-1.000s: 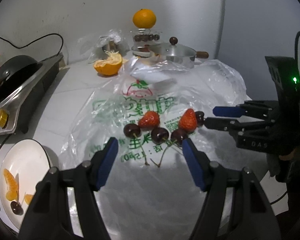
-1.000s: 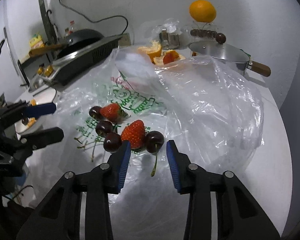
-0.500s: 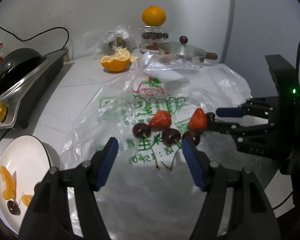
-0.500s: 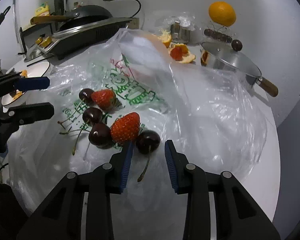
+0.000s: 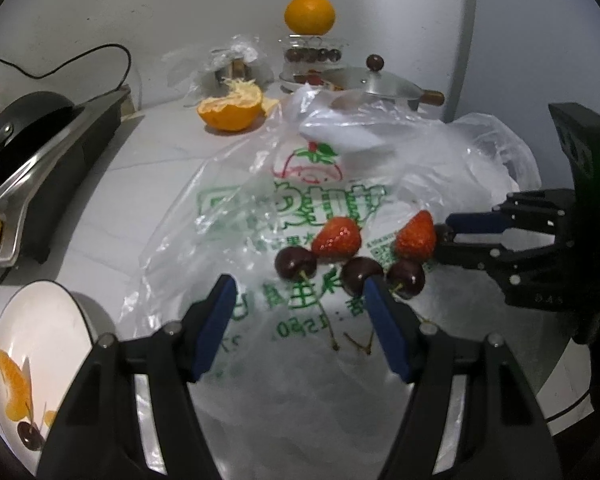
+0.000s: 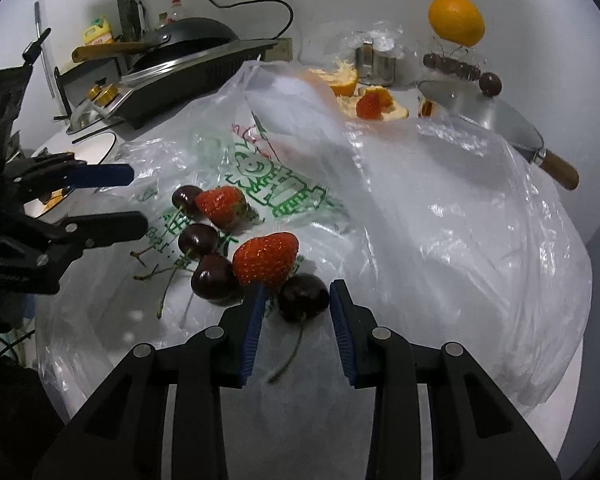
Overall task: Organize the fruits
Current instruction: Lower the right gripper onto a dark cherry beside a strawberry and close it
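Two strawberries and several dark cherries lie on a clear plastic bag (image 5: 284, 208) with green print. My right gripper (image 6: 296, 300) is open, its jaws on either side of the nearest cherry (image 6: 303, 297), beside a strawberry (image 6: 266, 259). That gripper shows at the right in the left wrist view (image 5: 446, 232), next to the same strawberry (image 5: 415, 236). My left gripper (image 5: 298, 294) is open and empty, just short of the other cherries (image 5: 294, 262) and the other strawberry (image 5: 336, 236). A white plate (image 5: 40, 336) at lower left holds orange segments and a cherry.
A half-peeled orange (image 5: 231, 106) lies at the back. A whole orange (image 5: 309, 14) sits on a glass jar. A lidded steel pot (image 5: 374, 88) stands at back right. A stove with a black pan (image 5: 32, 140) is at left. The table edge runs at right.
My right gripper has moved forward so its jaws now flank the nearest cherry. My left gripper has moved closer to the fruit cluster. Both stay open.
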A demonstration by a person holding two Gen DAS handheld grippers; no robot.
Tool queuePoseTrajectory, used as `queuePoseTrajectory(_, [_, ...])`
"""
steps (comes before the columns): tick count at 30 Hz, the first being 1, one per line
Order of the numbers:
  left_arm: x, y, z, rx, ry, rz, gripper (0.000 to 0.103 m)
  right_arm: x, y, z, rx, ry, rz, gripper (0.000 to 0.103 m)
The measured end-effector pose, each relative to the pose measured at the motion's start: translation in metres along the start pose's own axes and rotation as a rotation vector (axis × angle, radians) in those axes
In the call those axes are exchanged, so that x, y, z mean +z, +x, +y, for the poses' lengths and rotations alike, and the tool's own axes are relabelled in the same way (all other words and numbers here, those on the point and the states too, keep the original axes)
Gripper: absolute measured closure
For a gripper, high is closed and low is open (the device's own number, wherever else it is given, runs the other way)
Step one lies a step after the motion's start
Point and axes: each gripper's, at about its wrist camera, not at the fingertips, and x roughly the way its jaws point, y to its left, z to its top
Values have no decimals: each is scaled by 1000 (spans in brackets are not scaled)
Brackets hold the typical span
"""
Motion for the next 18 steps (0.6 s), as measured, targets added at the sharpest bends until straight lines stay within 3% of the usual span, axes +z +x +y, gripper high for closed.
queuePoseTrajectory(6, [6,2,-15,-31,43,-13,36,-2,-1,-1,16,-14,-3,67])
queuePoseTrajectory(10, [7,10,-19,-26,61,1,44,-5,-2,0,26,-28,-1,67])
queuePoseTrajectory(18, [18,26,3,20,7,21,45,0,6,3,-1,-36,21,67])
